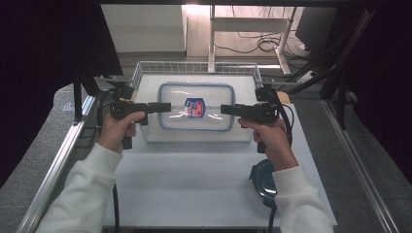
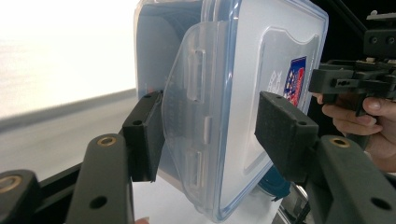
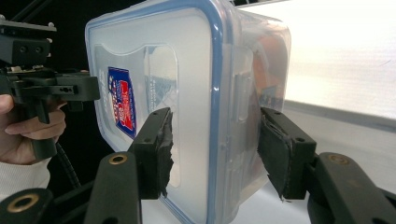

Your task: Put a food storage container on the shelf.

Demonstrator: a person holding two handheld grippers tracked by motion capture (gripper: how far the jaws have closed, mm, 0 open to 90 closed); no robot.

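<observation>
over wire basket [image 1: 145, 73], grippers hold lidded plastic box [image 1: 196, 108].

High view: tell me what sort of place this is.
Probably a lab or workshop bench set up for recording handling tasks. A white table edged by metal frame rails, black curtains on both sides, and loose cables on the floor beyond a white wire basket all suggest it.
</observation>
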